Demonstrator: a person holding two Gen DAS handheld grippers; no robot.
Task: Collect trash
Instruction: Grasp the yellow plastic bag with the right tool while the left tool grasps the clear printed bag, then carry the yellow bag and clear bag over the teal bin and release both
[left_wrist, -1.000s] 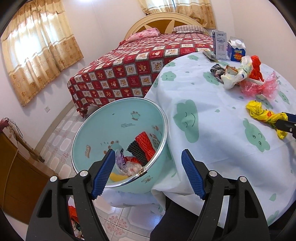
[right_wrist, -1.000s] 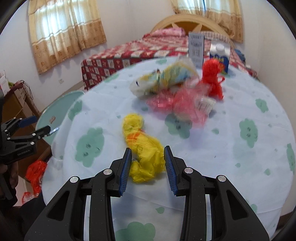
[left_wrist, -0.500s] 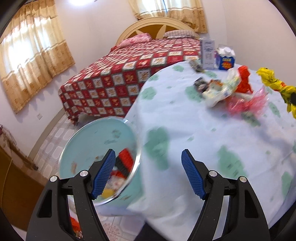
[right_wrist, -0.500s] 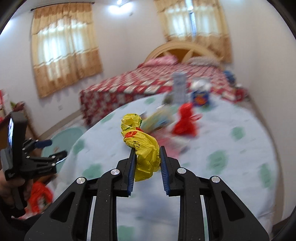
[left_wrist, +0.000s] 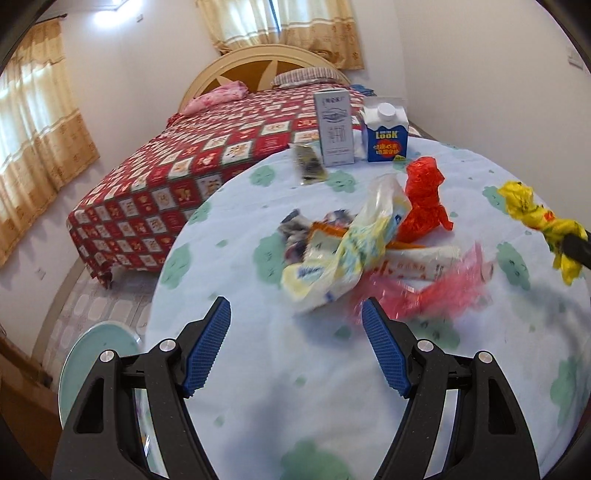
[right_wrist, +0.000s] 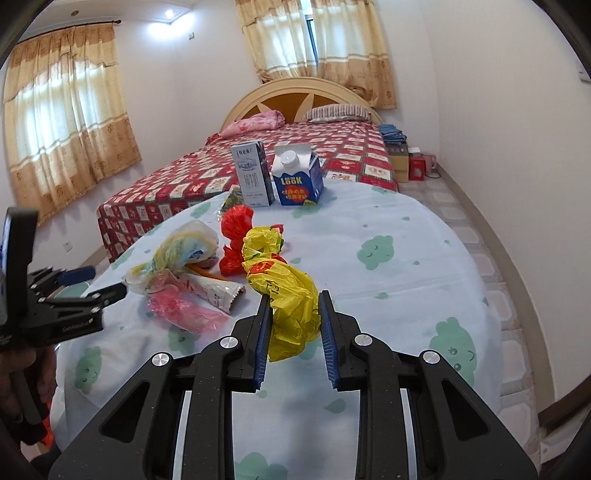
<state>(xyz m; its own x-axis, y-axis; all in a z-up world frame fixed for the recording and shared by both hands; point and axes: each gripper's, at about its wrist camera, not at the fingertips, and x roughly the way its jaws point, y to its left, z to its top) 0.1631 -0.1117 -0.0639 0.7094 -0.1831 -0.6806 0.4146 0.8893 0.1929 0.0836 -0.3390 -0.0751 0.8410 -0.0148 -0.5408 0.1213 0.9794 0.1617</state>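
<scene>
My right gripper is shut on a crumpled yellow plastic bag, held above the round table. The left wrist view shows that bag lifted at the right edge. My left gripper is open and empty over the tablecloth, just short of a trash pile. The pile holds a pale printed bag, a red bag, a pink wrapper and a white packet. The teal bin is low at the left, off the table edge, mostly hidden behind the gripper's left finger.
A grey carton and a blue carton stand at the table's far edge, with a dark packet beside them. A bed with a red patterned cover lies beyond. A hand holds the left gripper.
The right gripper closed on the yellow bag and raised it off the table. The left gripper swung from above the bin to over the table, toward the pile.
</scene>
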